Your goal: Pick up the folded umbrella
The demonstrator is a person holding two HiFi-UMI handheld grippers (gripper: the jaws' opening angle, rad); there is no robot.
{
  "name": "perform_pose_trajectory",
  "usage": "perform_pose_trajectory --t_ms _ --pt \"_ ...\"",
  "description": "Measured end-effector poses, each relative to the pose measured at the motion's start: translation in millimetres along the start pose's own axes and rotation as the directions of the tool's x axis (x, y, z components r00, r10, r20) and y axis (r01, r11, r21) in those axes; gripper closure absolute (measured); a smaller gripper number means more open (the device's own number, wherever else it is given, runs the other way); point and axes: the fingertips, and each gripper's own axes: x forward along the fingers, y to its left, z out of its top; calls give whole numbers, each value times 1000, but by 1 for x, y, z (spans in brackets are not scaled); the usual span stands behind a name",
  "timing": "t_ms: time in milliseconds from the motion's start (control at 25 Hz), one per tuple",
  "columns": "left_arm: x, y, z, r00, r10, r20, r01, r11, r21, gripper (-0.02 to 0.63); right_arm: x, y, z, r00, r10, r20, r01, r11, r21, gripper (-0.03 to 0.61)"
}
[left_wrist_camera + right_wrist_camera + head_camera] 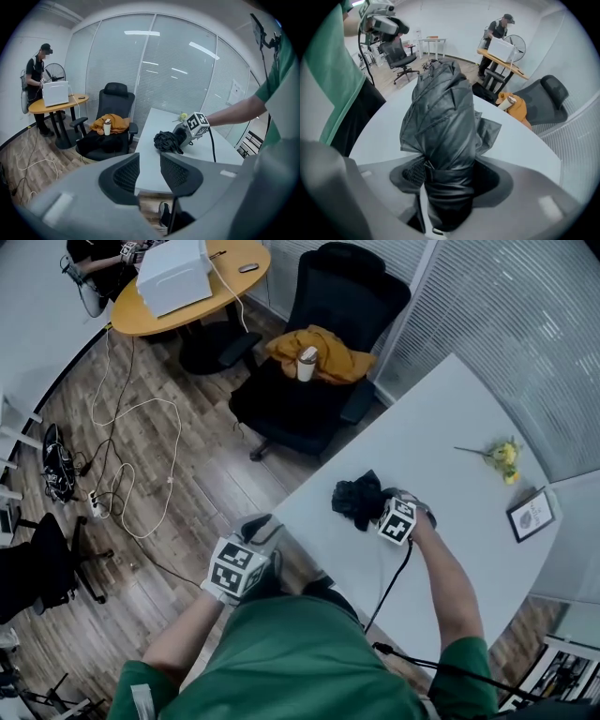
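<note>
The folded umbrella (356,500), black and crumpled, lies near the front edge of the white table (450,427). My right gripper (377,509) points steeply down at it, and its jaws sit on either side of the bundle. In the right gripper view the umbrella (440,122) fills the gap of the right gripper (445,180), with the fabric pressed against the pads. My left gripper (261,529) hangs off the table's near-left edge, over the floor. Its jaws (150,173) stand apart with nothing between them. From there the umbrella (166,140) and the right gripper (190,132) show further along the table.
A black office chair (319,362) with an orange cloth and a cup stands beyond the table's left end. A yellow flower (502,456) and a small picture frame (532,514) lie at the table's right. Cables (131,456) trail over the wooden floor. A person (37,75) stands by a round table (187,296).
</note>
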Motion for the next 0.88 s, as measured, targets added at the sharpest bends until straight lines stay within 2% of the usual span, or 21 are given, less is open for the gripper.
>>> perform_pose_trajectory --t_ms 240,440,600,720,880 --pt "8 -9 7 999 -47 12 47 998 28 469 -41 2 14 989 -88 122 70 987 144 298" --pt "16 -18 18 996 -85 30 84 995 51 469 -83 4 35 949 -151 276 66 953 297 298" --pt "20 -22 24 993 -108 37 106 992 65 469 -118 2 51 896 -229 381 57 909 412 298" --pt "21 -22 26 993 -115 38 112 991 68 469 -147 -1 62 837 -304 455 44 866 498 298" --pt "21 -14 31 993 -105 57 102 994 49 469 -186 -4 73 763 -406 503 53 815 577 298"
